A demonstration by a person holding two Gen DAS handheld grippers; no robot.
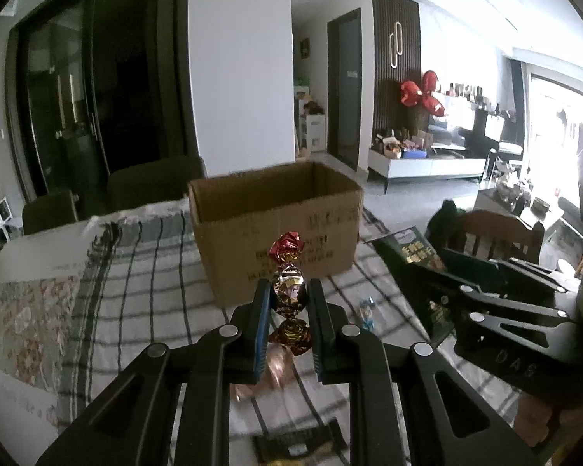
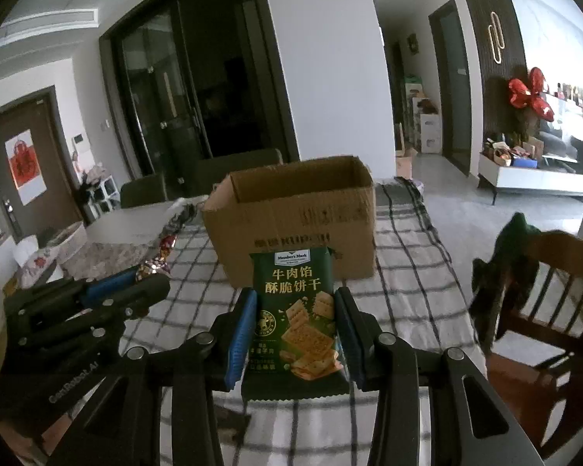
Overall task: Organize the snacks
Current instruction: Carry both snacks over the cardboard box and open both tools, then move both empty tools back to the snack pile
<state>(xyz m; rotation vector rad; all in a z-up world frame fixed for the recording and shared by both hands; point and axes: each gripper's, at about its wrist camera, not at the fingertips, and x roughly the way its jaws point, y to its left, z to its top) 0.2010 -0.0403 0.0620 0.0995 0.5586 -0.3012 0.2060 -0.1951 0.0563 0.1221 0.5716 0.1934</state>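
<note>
An open cardboard box (image 1: 276, 225) stands on the checked tablecloth ahead of both grippers; it also shows in the right wrist view (image 2: 295, 217). My left gripper (image 1: 289, 295) is shut on a foil-wrapped candy strip (image 1: 289, 291), red and gold, held above the table just before the box. My right gripper (image 2: 295, 310) is shut on a green cracker packet (image 2: 297, 310), held upright before the box. The packet also shows in the left wrist view (image 1: 416, 248), and the left gripper with its candy in the right wrist view (image 2: 109, 291).
A small blue-wrapped candy (image 1: 367, 312) lies on the cloth (image 1: 155, 272) right of the left gripper. A dark packet (image 1: 299, 442) lies at the near edge. A wooden chair (image 2: 544, 291) with a dark cloth stands at the table's right. Dark chairs (image 1: 155, 182) stand behind the table.
</note>
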